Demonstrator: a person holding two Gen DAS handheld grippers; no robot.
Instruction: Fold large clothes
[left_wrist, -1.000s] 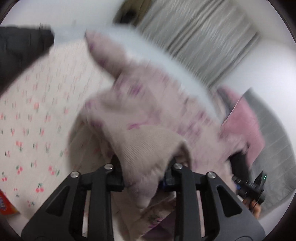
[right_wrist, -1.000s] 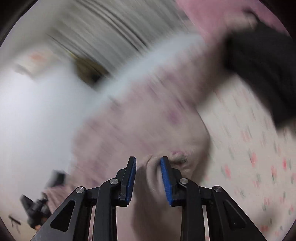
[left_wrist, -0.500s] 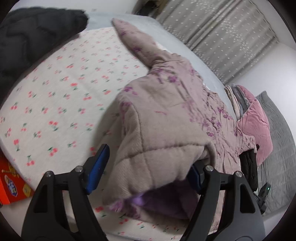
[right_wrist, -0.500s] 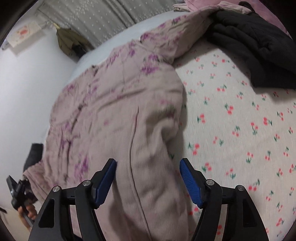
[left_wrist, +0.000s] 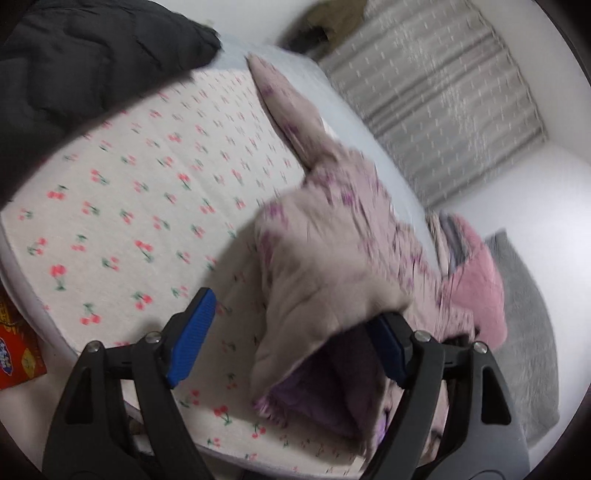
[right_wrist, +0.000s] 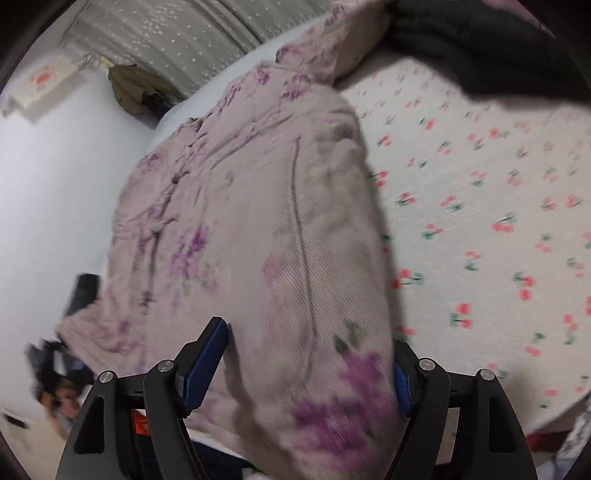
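Observation:
A pale mauve quilted garment (left_wrist: 332, 240) with purple flowers lies spread across the cherry-print bed sheet (left_wrist: 129, 184). Its lilac-lined hem sags between the jaws of my left gripper (left_wrist: 291, 314), which are opening. The cloth rests against the right pad (left_wrist: 388, 350), while the left pad (left_wrist: 192, 336) is bare. In the right wrist view the same garment (right_wrist: 240, 184) runs away from me over the sheet (right_wrist: 480, 184). A bulky fold of it fills the gap of my right gripper (right_wrist: 308, 336), whose jaws are also opening and no longer pinch the fold.
A black padded jacket (left_wrist: 74, 74) lies on the sheet's far corner (right_wrist: 480, 44). A pink garment (left_wrist: 476, 280) and a grey blanket (left_wrist: 524, 332) sit beyond the mauve one. A red box (left_wrist: 14, 354) is below the mattress edge. Grey curtains (left_wrist: 443, 92) hang behind.
Both grippers went from shut on the garment's edge to wide. The garment dropped from hanging in the air to lying flat on the sheet, and both grippers slid back along it.

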